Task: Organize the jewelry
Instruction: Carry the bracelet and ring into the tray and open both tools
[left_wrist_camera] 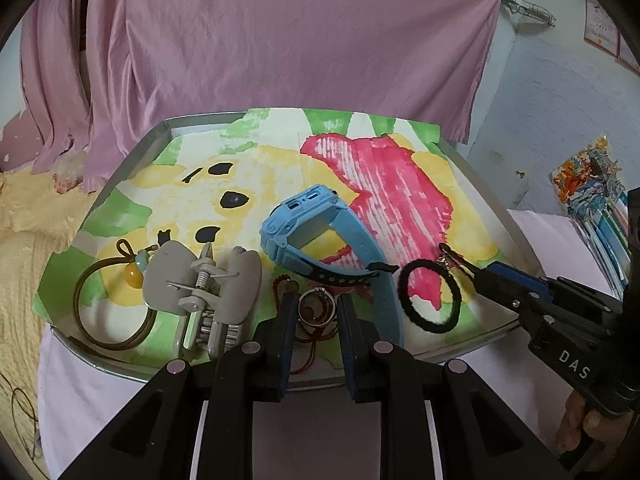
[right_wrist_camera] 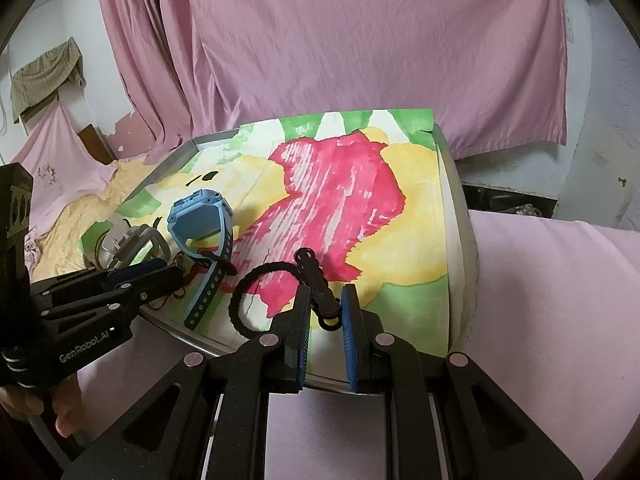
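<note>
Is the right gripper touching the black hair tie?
Cannot tell. In the right wrist view the black hair tie's knotted part lies between the open fingers of the right gripper, close to the left finger, but no clear contact shows.

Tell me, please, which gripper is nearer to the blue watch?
Left. The left gripper straddles a ring just in front of the blue watch, close to its strap; the right gripper is farther right, at the black hair tie.
</note>
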A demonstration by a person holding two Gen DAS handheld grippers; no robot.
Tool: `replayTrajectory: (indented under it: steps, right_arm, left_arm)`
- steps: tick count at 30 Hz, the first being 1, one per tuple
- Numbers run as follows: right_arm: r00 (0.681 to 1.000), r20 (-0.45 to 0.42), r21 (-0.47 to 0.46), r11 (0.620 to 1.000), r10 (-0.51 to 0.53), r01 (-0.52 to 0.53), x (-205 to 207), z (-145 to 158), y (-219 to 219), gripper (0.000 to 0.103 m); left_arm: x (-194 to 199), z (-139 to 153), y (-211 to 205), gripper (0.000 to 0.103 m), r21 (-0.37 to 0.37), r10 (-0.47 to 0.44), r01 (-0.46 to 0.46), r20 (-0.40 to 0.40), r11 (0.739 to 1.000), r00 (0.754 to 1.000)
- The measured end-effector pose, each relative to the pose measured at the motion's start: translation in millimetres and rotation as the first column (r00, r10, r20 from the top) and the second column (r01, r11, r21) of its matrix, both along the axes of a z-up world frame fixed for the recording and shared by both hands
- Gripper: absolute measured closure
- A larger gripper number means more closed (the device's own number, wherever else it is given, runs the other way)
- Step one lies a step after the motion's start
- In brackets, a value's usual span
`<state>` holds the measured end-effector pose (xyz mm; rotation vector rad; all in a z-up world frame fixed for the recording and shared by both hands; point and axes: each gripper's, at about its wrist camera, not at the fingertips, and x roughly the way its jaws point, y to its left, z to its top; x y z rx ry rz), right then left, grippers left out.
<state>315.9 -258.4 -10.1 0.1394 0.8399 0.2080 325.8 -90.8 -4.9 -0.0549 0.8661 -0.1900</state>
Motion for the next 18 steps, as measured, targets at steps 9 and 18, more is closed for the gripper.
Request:
replayTrajectory:
  steps: [9, 18]
  right_arm:
    - [0.997, 0.057, 0.027, 0.998, -0.051, 0.049, -15, 7, -11, 0.072]
    - [0.968, 0.225, 0.060, 0.993, -0.111, 0.100, -46, 31, -27, 0.054]
  left_arm:
    - [-6, 5, 8, 0.057, -0.060, 0.007, -0.005, 0.039, 0.998, 0.999]
    - [-29, 19, 13, 0.040, -0.103, 0.007, 0.008, 0.140, 0.995, 0.990]
